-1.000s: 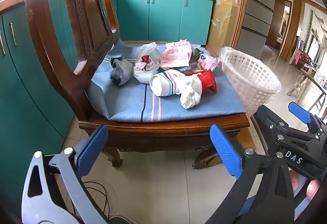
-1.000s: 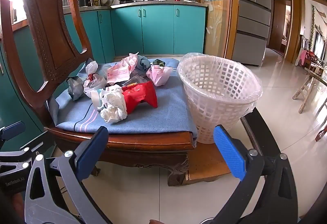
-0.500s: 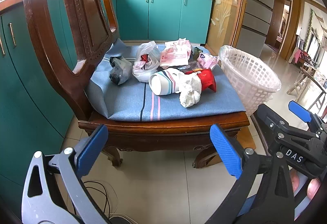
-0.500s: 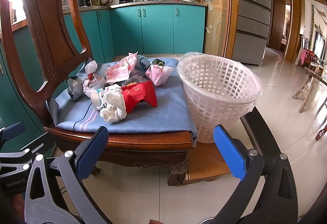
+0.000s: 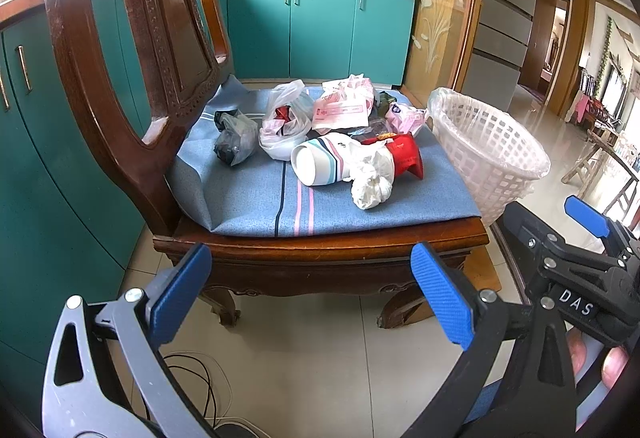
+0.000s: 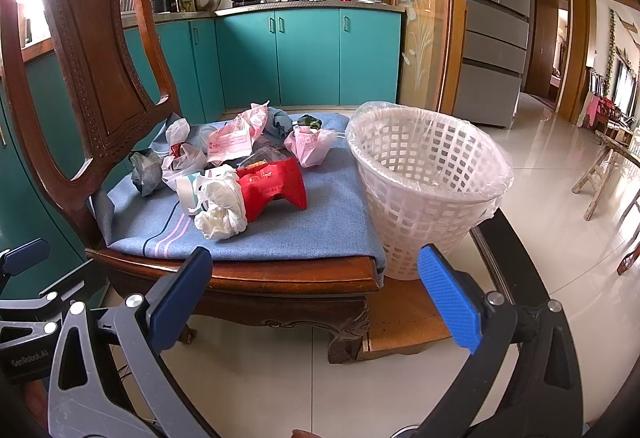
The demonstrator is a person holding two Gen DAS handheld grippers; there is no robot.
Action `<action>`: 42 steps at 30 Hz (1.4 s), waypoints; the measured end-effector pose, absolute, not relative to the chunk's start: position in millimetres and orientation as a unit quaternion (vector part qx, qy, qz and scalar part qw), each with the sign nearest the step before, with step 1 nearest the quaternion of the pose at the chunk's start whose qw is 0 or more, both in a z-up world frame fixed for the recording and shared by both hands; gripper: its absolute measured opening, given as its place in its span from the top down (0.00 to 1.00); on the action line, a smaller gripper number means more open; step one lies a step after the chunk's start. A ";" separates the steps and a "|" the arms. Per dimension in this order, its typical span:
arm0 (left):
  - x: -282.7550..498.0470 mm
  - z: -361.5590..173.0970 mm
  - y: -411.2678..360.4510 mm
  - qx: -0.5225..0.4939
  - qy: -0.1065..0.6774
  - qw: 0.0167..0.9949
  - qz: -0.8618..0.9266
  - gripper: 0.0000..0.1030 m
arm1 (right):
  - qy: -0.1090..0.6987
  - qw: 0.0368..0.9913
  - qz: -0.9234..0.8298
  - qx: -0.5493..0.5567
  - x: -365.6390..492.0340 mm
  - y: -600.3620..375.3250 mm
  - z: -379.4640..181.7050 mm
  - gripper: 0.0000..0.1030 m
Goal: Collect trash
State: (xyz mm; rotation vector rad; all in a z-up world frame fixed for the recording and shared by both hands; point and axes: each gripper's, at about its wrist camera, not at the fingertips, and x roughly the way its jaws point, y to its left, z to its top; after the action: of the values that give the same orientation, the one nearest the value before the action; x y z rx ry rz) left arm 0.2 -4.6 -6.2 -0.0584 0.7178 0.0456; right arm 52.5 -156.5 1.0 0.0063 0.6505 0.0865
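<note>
A pile of trash lies on the blue cushion point(image 5: 256, 202) of a wooden chair: a white paper cup point(image 5: 320, 164), a crumpled white tissue point(image 5: 372, 178), a red wrapper point(image 5: 406, 158), a grey bag point(image 5: 236, 136), white and pink plastic bags point(image 5: 286, 122). The same tissue point(image 6: 220, 206) and red wrapper point(image 6: 272, 186) show in the right wrist view. A white lattice bin point(image 6: 424, 182) with a clear liner stands right of the chair. My left gripper point(image 5: 312, 290) and right gripper point(image 6: 316, 290) are both open and empty, in front of the chair's front edge.
The chair's tall carved back point(image 6: 92, 78) rises at the left. Teal cabinets point(image 6: 304, 58) line the back and left. A wooden board point(image 6: 400, 322) lies under the bin. Cables point(image 5: 200, 390) lie on the tiled floor. The right gripper's body point(image 5: 576, 278) shows in the left wrist view.
The left gripper has drifted slightly, so the chair sits a little lower and nearer in its view. Nothing on the cushion has moved. Both grippers stay open.
</note>
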 end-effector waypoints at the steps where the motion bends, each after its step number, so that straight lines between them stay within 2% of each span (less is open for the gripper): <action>1: 0.1 -6.2 -4.5 -0.029 0.351 0.936 0.022 0.03 | 0.319 0.947 0.042 0.003 52.6 -156.4 0.8 0.03; 42: -1.8 -7.8 -6.9 -0.026 0.356 0.934 0.022 0.03 | 0.321 0.946 0.043 0.004 52.3 -157.2 0.2 0.03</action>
State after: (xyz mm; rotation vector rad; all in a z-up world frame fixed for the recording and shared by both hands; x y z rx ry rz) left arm -1.8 -6.9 -7.8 -0.0541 0.7282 0.0445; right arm 52.3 -157.2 0.2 0.0077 0.6539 0.0870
